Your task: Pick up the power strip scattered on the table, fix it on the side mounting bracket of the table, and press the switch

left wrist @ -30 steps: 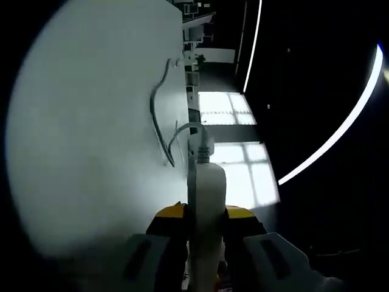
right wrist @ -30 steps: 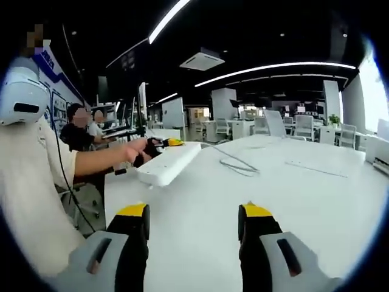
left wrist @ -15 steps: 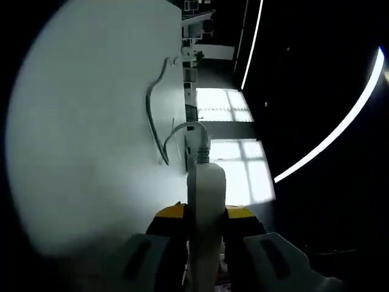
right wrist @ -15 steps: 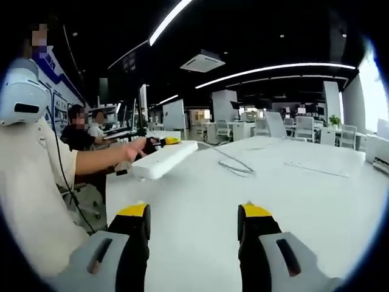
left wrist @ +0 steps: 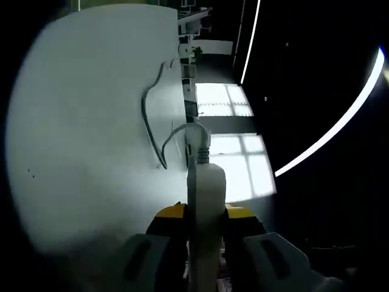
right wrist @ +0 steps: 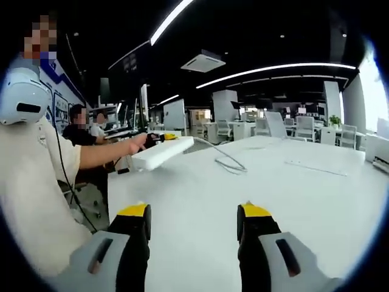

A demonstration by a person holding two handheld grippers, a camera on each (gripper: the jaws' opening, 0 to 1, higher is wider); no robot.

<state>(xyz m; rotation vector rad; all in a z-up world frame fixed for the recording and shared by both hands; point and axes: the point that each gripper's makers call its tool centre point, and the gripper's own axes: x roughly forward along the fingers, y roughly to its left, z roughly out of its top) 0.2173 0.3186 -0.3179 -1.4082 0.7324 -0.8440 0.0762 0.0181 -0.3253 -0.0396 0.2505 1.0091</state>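
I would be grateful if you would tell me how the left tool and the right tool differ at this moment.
The left tool is shut on the white power strip, while the right tool is open and holds nothing. The left one is raised at the table edge with the strip lifted off the surface; the right one hovers over the bare tabletop. Both have yellow-tipped black jaws.

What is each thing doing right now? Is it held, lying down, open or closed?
Power strip: held in the air, lifted off the table.
Cord: trailing from the strip, lying on the table.
Left gripper: shut on the power strip.
Right gripper: open, holding nothing, above the table.
Table: white, with the cord on it.
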